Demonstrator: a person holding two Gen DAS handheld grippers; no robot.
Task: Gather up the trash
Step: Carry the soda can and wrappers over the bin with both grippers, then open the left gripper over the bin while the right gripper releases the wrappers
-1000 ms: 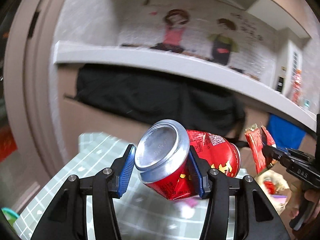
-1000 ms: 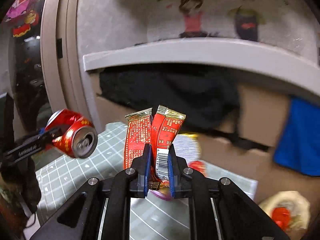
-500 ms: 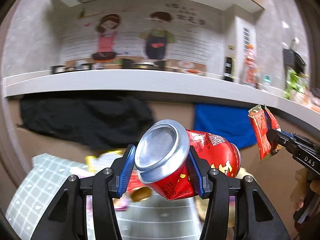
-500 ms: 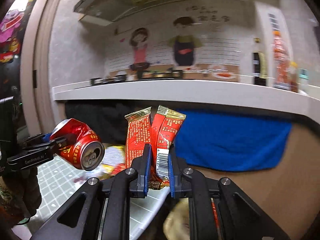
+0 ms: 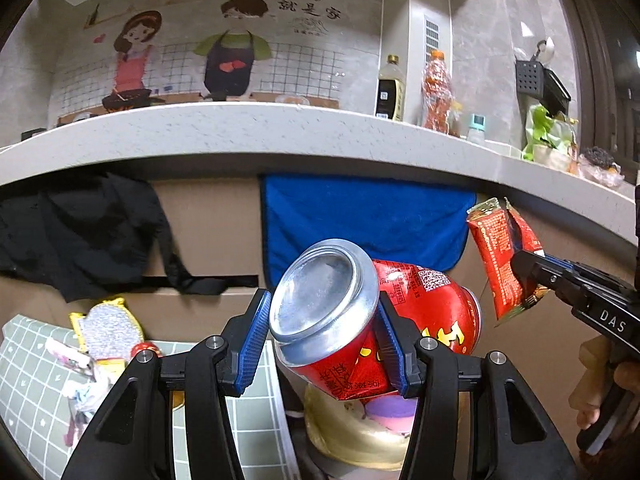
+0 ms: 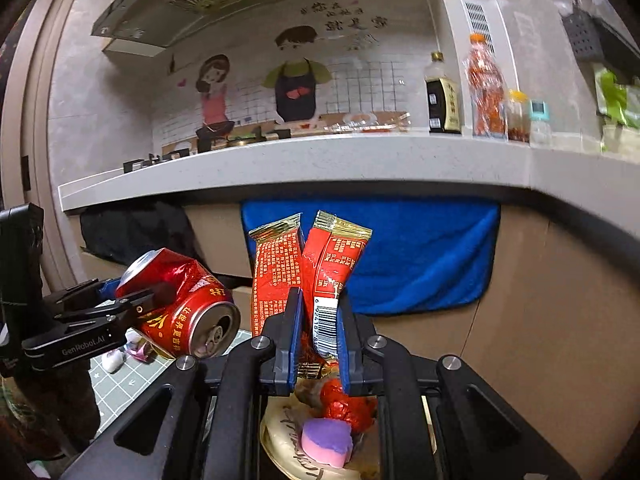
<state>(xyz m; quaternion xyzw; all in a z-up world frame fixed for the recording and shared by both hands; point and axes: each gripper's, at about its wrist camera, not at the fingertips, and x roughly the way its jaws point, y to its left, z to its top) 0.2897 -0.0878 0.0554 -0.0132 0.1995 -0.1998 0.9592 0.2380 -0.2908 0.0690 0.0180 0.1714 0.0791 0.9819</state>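
With the bin (image 6: 280, 446) under my 2 grippers, left (image 5: 320, 340) clamps the can (image 5: 352, 320), right (image 6: 318, 340) pinches the wrapper (image 6: 316, 264), ready to drop.

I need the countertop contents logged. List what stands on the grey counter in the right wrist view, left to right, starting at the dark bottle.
Dark sauce bottle with a gold cap → orange plastic drink bottle → small jar with a yellow lid → small clear bottle with a pale blue cap → green plastic bag.

A dented red can (image 5: 360, 320) with yellow lettering lies tilted in the air, its silver base facing the left wrist camera. Beside it, a crumpled red-and-gold snack wrapper (image 6: 316, 272) stands upright, folded, barcode showing near its lower end.
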